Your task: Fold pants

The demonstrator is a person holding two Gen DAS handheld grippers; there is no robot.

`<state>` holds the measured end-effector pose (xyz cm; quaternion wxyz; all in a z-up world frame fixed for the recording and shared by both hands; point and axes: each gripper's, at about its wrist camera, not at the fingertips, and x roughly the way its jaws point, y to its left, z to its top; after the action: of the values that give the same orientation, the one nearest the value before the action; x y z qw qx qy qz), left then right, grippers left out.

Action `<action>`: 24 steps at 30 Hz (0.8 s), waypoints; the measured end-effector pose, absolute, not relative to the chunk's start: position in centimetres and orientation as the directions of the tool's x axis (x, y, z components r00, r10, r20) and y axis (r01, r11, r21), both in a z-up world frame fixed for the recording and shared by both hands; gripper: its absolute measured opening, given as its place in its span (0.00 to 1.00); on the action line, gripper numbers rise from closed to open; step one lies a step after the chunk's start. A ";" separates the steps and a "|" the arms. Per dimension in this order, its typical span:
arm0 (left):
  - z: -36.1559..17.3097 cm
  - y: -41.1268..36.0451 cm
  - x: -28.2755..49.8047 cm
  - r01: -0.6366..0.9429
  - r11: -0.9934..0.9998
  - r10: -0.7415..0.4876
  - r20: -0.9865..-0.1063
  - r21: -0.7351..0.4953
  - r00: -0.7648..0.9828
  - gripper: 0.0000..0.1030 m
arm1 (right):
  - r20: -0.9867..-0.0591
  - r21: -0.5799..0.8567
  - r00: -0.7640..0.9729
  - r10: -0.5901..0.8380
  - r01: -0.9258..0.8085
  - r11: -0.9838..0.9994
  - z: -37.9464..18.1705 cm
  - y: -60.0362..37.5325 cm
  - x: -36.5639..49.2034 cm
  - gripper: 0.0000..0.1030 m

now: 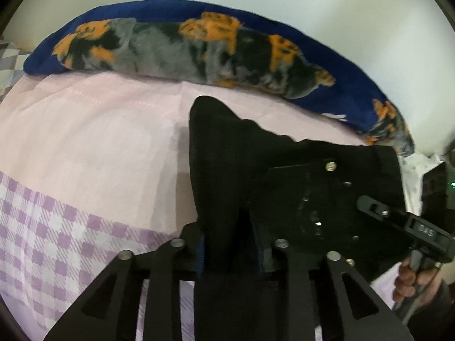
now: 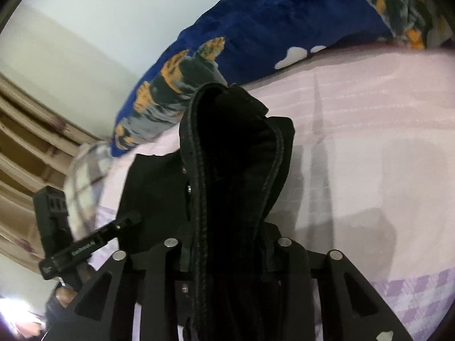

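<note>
The black pants (image 1: 227, 153) hang bunched between my two grippers above the pink bed sheet (image 1: 99, 142). My left gripper (image 1: 230, 244) is shut on a fold of the pants, which cover its fingertips. In the right wrist view my right gripper (image 2: 227, 244) is shut on a thick stitched edge of the pants (image 2: 227, 147), which rises upright in front of the lens. Each view shows the other gripper close beside: the right one (image 1: 327, 207) in the left view, the left one (image 2: 85, 247) in the right view.
A blue blanket with orange and grey print (image 1: 199, 48) lies along the bed's far side by a white wall. The sheet turns to purple check (image 1: 42, 241) nearer me. Wooden shelving (image 2: 25, 142) stands beyond the bed's end.
</note>
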<state>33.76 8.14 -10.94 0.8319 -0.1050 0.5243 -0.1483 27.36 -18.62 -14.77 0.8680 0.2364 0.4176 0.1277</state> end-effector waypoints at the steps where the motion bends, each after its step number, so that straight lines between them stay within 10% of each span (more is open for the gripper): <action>1: -11.4 8.1 33.7 0.135 0.940 -0.339 -0.843 -0.312 0.417 0.40 | -0.673 0.498 0.623 0.398 -0.016 0.867 -14.9 -18.5 27.4 0.36; 6: -12.7 8.3 33.1 0.132 0.951 -0.310 -0.837 -0.281 0.451 0.56 | -0.693 0.459 0.634 0.343 0.020 0.888 -16.1 -18.7 27.2 0.53; 24: -11.4 8.3 24.6 0.110 0.974 -0.228 -0.835 -0.199 0.501 0.58 | -0.707 0.302 0.683 0.187 0.053 0.952 -16.1 -17.3 19.9 0.63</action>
<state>24.58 8.33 -11.36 0.8643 -0.0598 0.4898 -0.0978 19.93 -17.27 -16.07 0.9047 0.1509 0.3966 0.0370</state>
